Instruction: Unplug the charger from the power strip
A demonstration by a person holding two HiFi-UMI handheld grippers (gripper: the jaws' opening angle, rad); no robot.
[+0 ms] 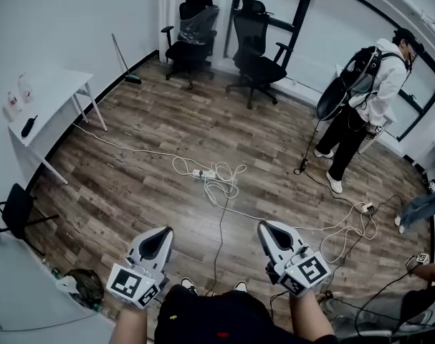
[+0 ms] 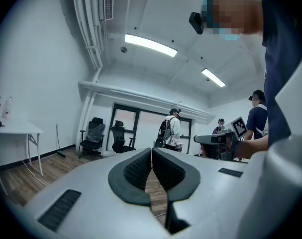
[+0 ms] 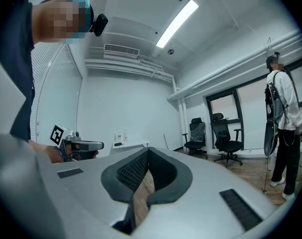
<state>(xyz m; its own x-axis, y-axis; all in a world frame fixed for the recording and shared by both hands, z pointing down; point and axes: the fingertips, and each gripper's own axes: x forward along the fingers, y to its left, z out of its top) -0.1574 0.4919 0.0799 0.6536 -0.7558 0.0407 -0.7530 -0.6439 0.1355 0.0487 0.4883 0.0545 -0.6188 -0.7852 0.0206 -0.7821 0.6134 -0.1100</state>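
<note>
A white power strip point(image 1: 203, 173) lies on the wooden floor in the head view, well ahead of both grippers, with white cables point(image 1: 224, 181) looped beside it. It is too small to make out a charger on it. My left gripper point(image 1: 165, 231) is held level at the lower left, its jaws shut with nothing between them; its own view shows the tips meeting point(image 2: 151, 151). At the lower right my right gripper point(image 1: 264, 226) is also held level, shut and empty point(image 3: 148, 150). Both are far above the strip and touch nothing.
A second white strip point(image 1: 365, 208) with tangled cables lies to the right. A person point(image 1: 364, 95) stands at the right rear. Two black office chairs point(image 1: 256, 49) stand at the back, a white table point(image 1: 49, 95) and a black chair point(image 1: 16, 208) at the left.
</note>
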